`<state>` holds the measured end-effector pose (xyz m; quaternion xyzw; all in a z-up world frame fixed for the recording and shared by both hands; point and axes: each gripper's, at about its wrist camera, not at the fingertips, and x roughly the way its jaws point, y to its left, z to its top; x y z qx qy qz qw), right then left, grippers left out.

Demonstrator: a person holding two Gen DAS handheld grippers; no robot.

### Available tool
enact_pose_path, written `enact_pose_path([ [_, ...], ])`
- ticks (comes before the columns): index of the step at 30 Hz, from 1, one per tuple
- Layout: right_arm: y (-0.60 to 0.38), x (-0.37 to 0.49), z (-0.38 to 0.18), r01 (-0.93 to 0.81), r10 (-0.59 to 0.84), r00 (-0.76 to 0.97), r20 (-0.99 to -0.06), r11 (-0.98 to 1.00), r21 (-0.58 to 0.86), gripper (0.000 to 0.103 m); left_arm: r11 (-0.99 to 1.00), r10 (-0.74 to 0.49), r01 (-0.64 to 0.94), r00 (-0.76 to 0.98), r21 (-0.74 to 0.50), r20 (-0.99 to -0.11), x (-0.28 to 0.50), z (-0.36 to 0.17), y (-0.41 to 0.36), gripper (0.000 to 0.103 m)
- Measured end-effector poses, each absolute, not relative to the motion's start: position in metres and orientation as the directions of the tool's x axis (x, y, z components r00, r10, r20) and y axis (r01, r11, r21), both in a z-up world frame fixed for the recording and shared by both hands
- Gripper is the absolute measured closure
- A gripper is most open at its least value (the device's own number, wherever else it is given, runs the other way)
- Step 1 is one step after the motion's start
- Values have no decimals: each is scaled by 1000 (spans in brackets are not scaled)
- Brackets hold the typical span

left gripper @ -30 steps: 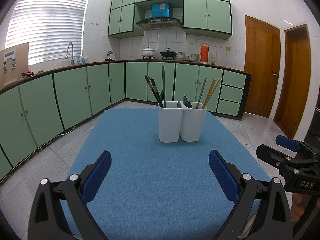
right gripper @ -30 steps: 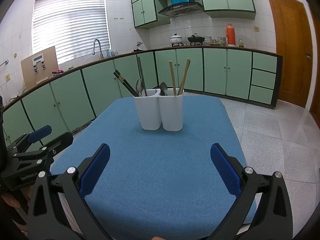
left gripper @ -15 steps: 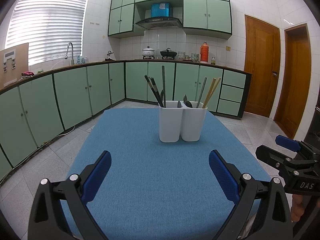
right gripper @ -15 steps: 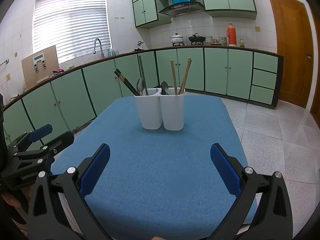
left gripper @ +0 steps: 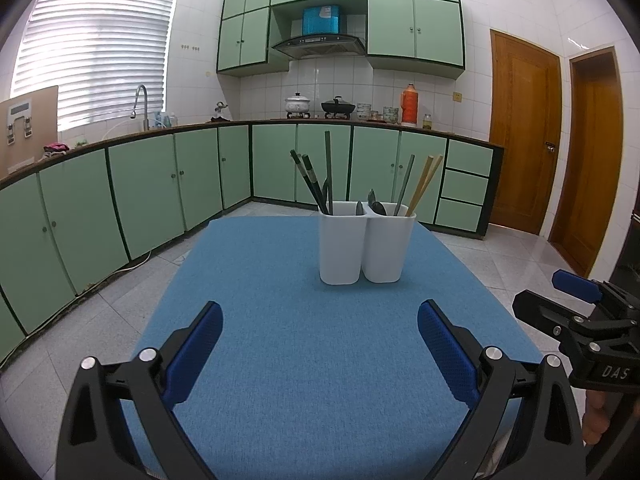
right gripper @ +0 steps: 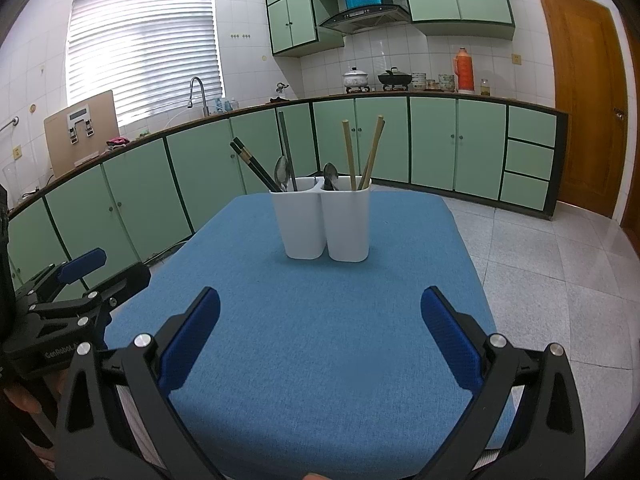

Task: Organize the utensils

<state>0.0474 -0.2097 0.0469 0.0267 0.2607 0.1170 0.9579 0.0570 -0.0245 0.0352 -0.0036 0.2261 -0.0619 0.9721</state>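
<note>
Two white utensil holders stand side by side on the blue table mat (left gripper: 312, 360), toward its far end. The left holder (left gripper: 341, 248) (right gripper: 299, 224) has dark chopsticks (left gripper: 310, 182), a green stick and a spoon (right gripper: 281, 172). The right holder (left gripper: 387, 248) (right gripper: 347, 224) has wooden chopsticks (right gripper: 362, 156), a green stick and a spoon (right gripper: 330, 175). My left gripper (left gripper: 320, 344) is open and empty over the near part of the mat. My right gripper (right gripper: 320, 332) is open and empty too, to the right of the left one.
Green kitchen cabinets (left gripper: 160, 188) run along the left and back walls, with a sink tap (left gripper: 140, 100) and pots (left gripper: 298, 103) on the counter. Wooden doors (left gripper: 524, 132) are at the right. Tiled floor surrounds the table.
The right wrist view has drifted slightly nearer the holders. Both grippers stay open and nothing on the mat has moved.
</note>
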Motion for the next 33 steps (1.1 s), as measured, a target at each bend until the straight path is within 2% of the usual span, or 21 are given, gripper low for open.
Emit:
enact_pose_path([
  [33,-210,48,47,-211,238,836,-494,971,111,5,992,-123,119,888,-37,-443,60,36,-25,7],
])
